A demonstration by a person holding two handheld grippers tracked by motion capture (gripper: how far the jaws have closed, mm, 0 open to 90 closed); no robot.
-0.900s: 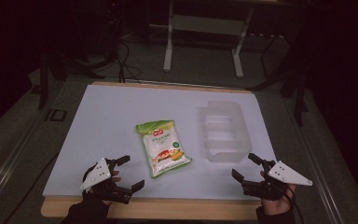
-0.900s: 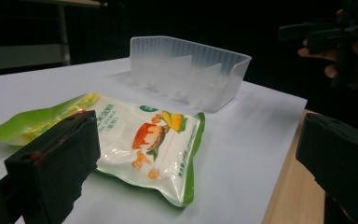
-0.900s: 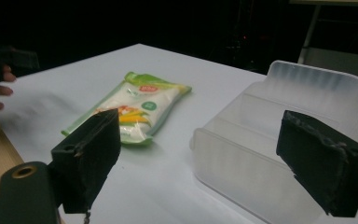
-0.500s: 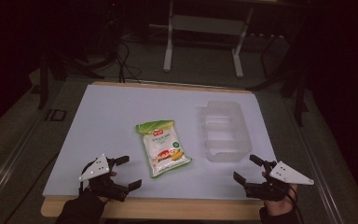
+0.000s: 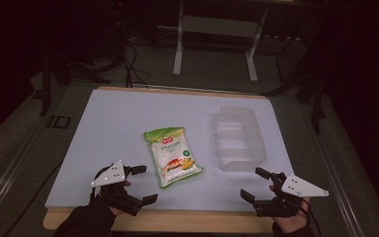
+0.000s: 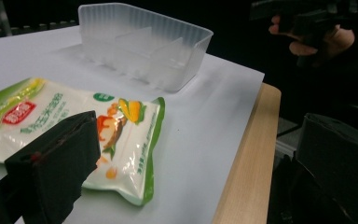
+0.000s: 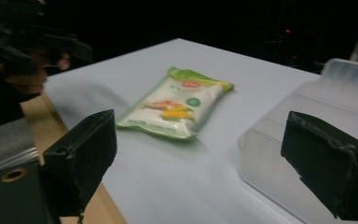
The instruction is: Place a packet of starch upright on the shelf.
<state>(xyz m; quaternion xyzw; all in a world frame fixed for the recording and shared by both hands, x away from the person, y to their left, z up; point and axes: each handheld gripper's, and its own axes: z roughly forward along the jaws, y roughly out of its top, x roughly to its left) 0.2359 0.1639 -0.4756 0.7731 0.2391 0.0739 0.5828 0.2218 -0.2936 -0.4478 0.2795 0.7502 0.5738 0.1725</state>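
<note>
A white and green snack bag (image 5: 172, 155) printed with corn lies flat near the middle of the white table top (image 5: 118, 123). Right of it stands an empty clear plastic tray (image 5: 239, 138) with dividers. My left gripper (image 5: 145, 185) hovers open at the front left, just left of the bag's near corner. In the left gripper view the open jaws (image 6: 196, 177) frame the bag (image 6: 130, 140), with the tray (image 6: 144, 42) beyond. My right gripper (image 5: 253, 182) is open at the front right, just in front of the tray. Its view shows the bag (image 7: 177, 105) and tray (image 7: 335, 93) between wide jaws (image 7: 205, 158).
The table's wooden front edge (image 5: 177, 219) runs just under both hands. Behind the table stand a metal frame (image 5: 212, 44) and cables on a dark floor. The back half of the white surface is bare.
My left gripper has edged slightly right toward the bag. The right gripper, bag and tray stay where they were.
</note>
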